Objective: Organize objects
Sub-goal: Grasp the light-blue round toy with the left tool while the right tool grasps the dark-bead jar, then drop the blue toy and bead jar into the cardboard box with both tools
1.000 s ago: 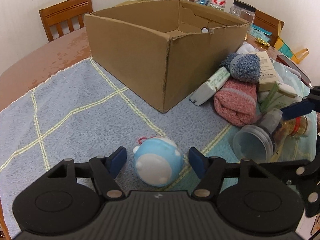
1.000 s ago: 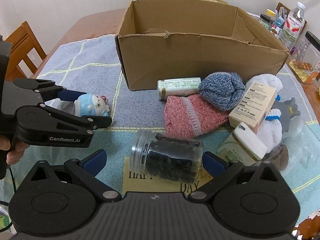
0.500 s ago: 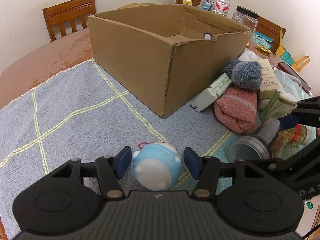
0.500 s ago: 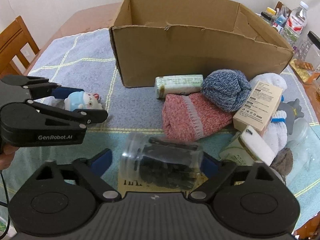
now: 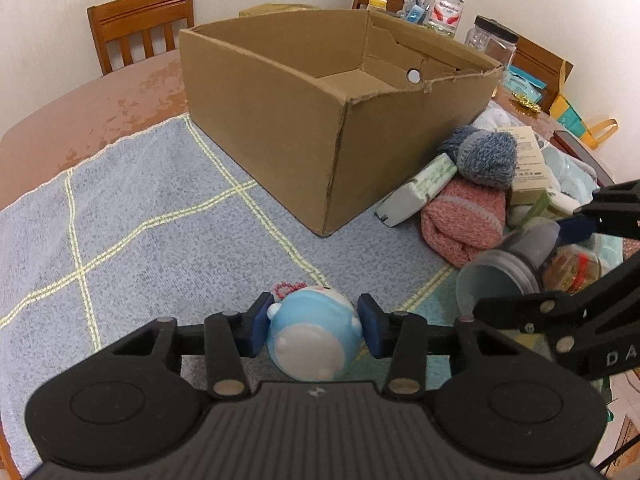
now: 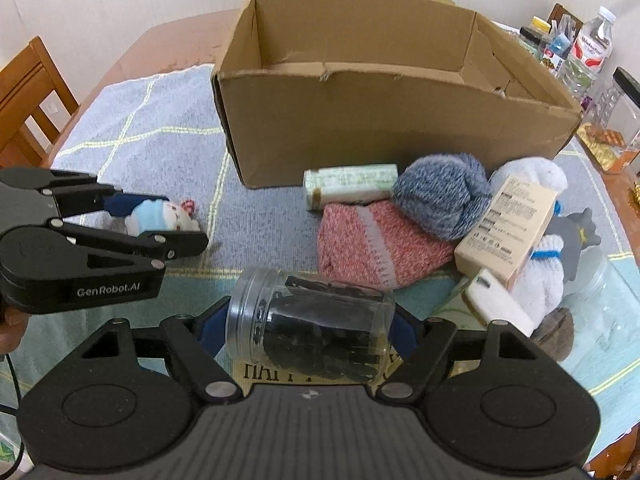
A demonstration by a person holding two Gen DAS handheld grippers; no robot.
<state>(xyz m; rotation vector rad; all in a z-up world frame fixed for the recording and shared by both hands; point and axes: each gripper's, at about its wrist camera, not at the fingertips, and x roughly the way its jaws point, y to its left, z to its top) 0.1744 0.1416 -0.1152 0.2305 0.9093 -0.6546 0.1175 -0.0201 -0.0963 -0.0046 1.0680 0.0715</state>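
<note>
My left gripper (image 5: 314,326) is shut on a small blue-and-white plush toy (image 5: 312,332) on the blue cloth; the toy also shows in the right wrist view (image 6: 160,216). My right gripper (image 6: 310,330) is shut on a clear plastic jar of dark pieces (image 6: 312,332) lying on its side; the jar also shows in the left wrist view (image 5: 504,276). An open cardboard box (image 5: 320,96) stands behind, empty as far as I can see, also in the right wrist view (image 6: 380,92).
A pile lies right of the box: pink knit roll (image 6: 376,244), blue-grey knit ball (image 6: 444,196), green-white packet (image 6: 350,184), beige carton (image 6: 508,224), white sock (image 6: 536,172). Bottles and jars (image 6: 592,52) stand far right. Wooden chairs (image 5: 140,28) surround the table.
Both grippers have closed: the left onto the plush toy, the right onto the jar. Both have risen a little, so the box looks lower in view.
</note>
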